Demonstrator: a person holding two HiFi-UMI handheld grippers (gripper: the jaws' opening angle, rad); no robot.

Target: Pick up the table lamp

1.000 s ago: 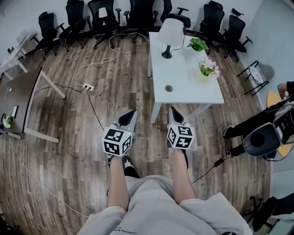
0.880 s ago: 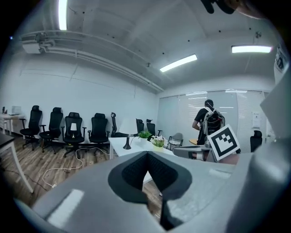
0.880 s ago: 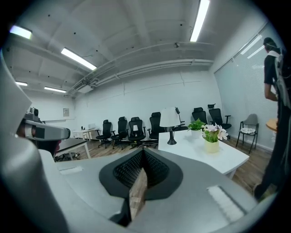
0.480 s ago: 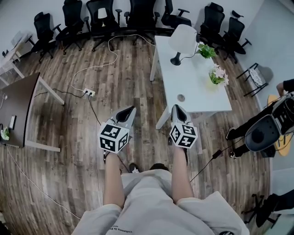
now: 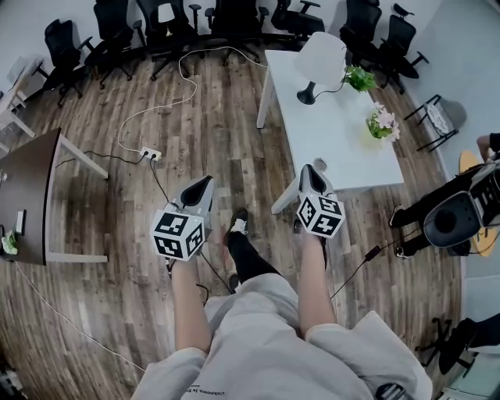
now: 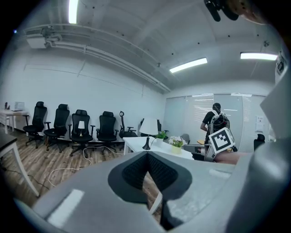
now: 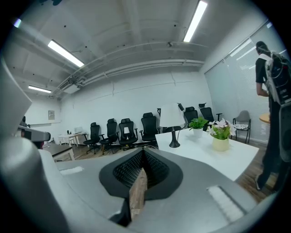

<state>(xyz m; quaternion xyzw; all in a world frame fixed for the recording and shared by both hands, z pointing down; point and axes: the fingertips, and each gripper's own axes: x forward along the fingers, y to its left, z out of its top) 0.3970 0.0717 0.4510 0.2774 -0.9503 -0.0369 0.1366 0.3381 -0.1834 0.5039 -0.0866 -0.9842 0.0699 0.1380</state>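
The table lamp [image 5: 319, 64], white shade on a black stem and round base, stands upright at the far end of the white table [image 5: 348, 144]. It shows small in the left gripper view [image 6: 148, 129] and larger in the right gripper view [image 7: 172, 119]. My left gripper [image 5: 205, 182] hangs over the wooden floor, left of the table, its jaws together and empty. My right gripper [image 5: 315, 167] reaches the table's near edge, also shut with nothing in it. Both point toward the lamp from well short of it.
On the table beyond the lamp stand a green potted plant [image 5: 359, 78] and a pot of flowers [image 5: 383, 123]. Black office chairs [image 5: 156, 23] line the back wall. A power strip with cables [image 5: 151, 154] lies on the floor. A dark desk [image 5: 31, 187] is left, a person with equipment [image 5: 457, 215] right.
Both grippers have travelled forward toward the table; the right one now overlaps its near edge. The lamp and table sit closer in view, and a foot has stepped forward between the grippers.
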